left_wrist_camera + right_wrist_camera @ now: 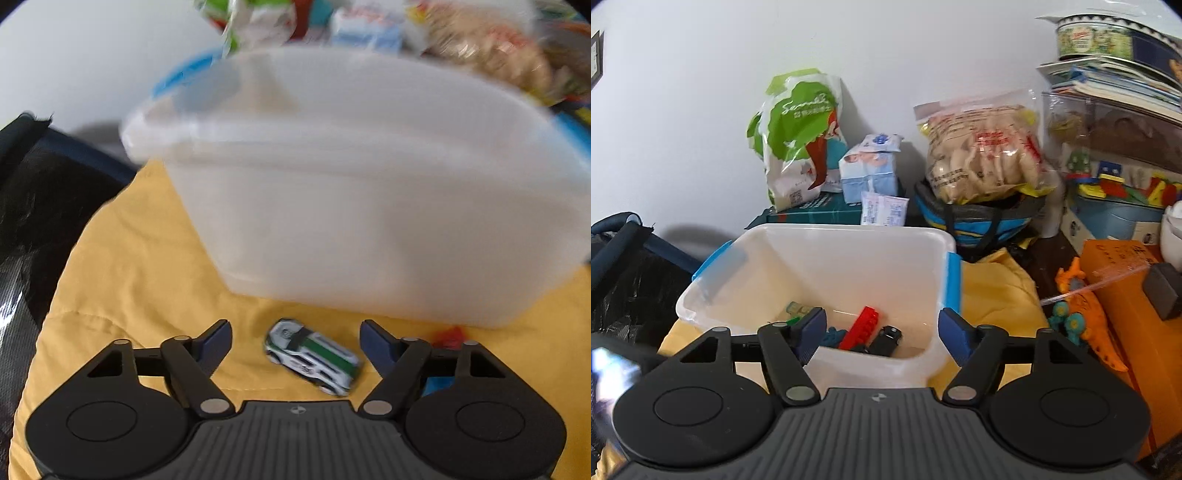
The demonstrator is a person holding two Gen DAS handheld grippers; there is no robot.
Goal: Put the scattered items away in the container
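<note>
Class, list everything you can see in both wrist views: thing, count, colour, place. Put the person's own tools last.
Container: one, translucent white with blue clips, on the yellow cloth.
Toy car: one, white and green, on the cloth before the container.
Red brick: one, inside the container.
Black toy car: one, inside the container.
Dinosaur: one, orange, right of the container.
Yellow cloth: one, under the container.
Snack bag: one, clear, by the wall.
Green bag: one, by the wall.
Left tongs: open, around the white car.
Right tongs: open, above the container.
</note>
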